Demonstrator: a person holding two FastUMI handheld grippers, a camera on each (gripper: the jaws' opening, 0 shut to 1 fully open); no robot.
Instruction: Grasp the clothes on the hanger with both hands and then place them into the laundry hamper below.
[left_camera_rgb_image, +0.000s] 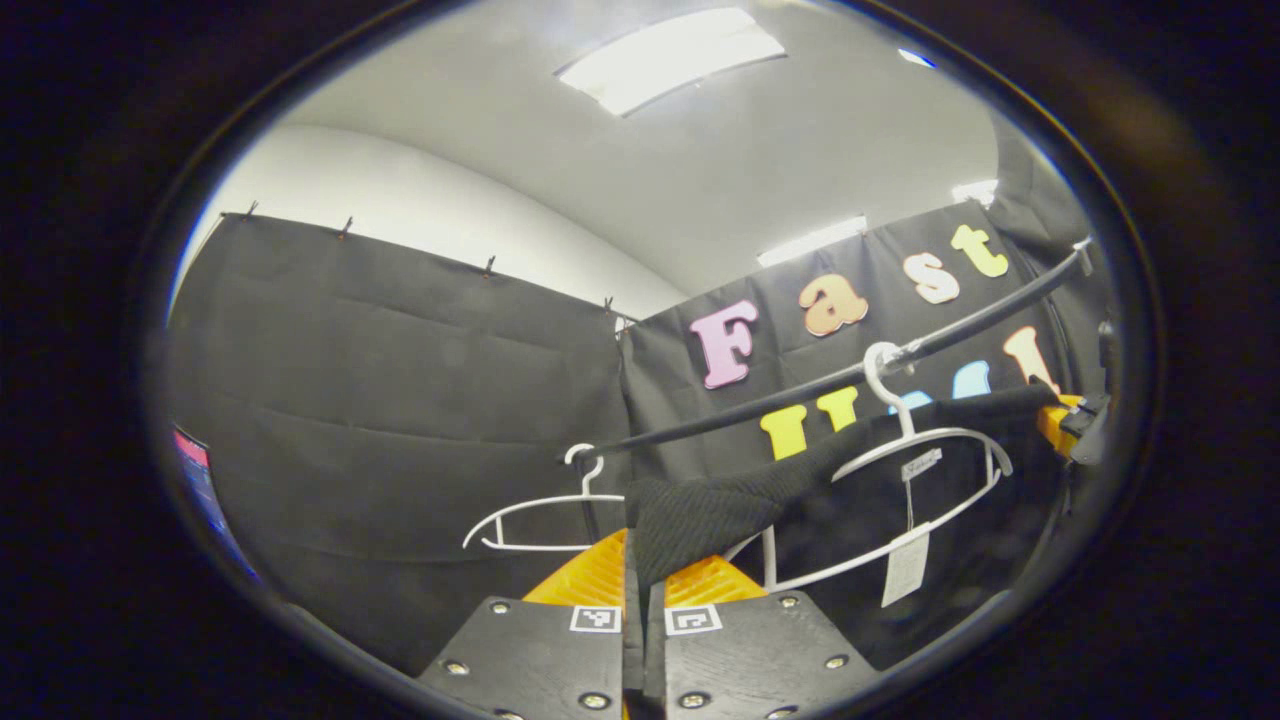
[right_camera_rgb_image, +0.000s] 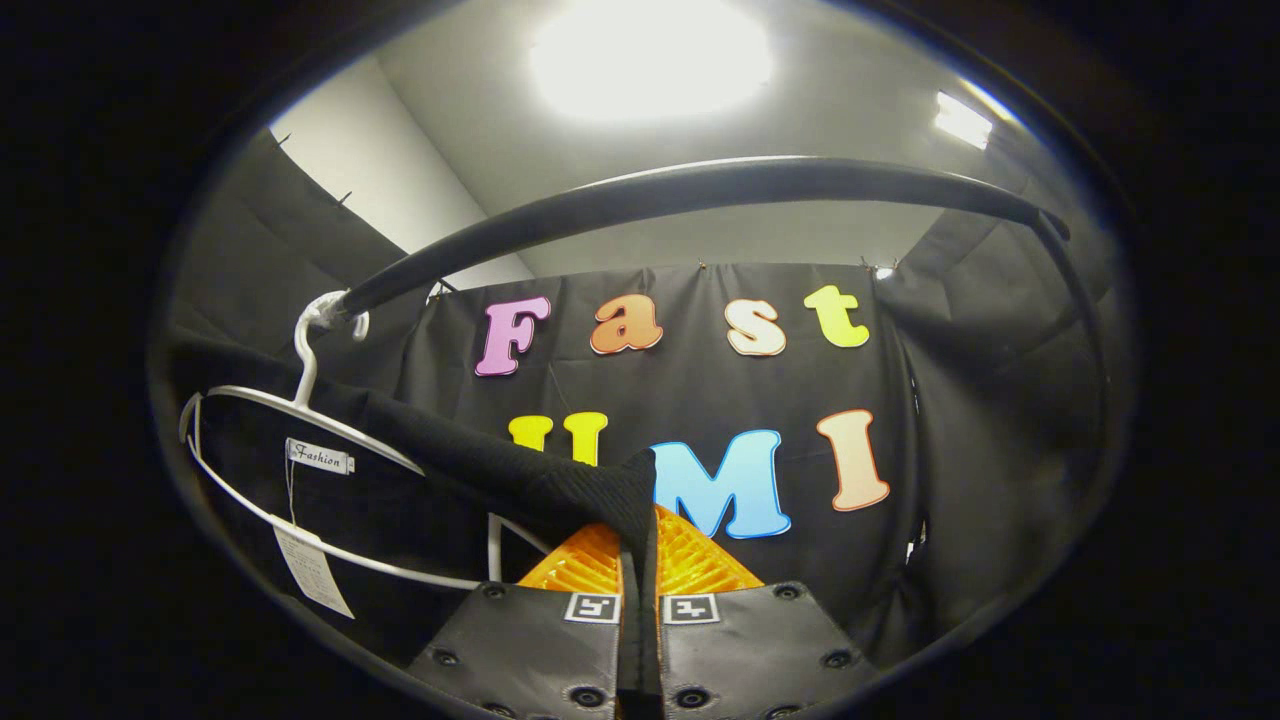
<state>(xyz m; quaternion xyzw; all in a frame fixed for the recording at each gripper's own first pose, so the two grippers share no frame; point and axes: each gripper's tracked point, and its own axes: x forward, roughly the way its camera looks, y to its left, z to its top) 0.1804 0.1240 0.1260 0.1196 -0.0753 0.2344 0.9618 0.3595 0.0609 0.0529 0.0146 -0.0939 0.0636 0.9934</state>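
My left tongs (left_camera_rgb_image: 642, 570) are clamped on a corner of the black garment (left_camera_rgb_image: 700, 515), fingers nearly together with the cloth pinched between them. My right tongs (right_camera_rgb_image: 638, 545) are clenched on the other shoulder of the same garment, the knit fabric bunched between the fingers. Both tongs point upward toward the ceiling. The garment hangs stretched between my two grips, draped over the white hanger (left_camera_rgb_image: 925, 445), whose hook sits on the black rail (right_camera_rgb_image: 700, 190). A paper tag (right_camera_rgb_image: 312, 570) dangles from the collar. In the left gripper view, a second white hanger (left_camera_rgb_image: 545, 510) hangs bare on the rail, just beside my left tongs.
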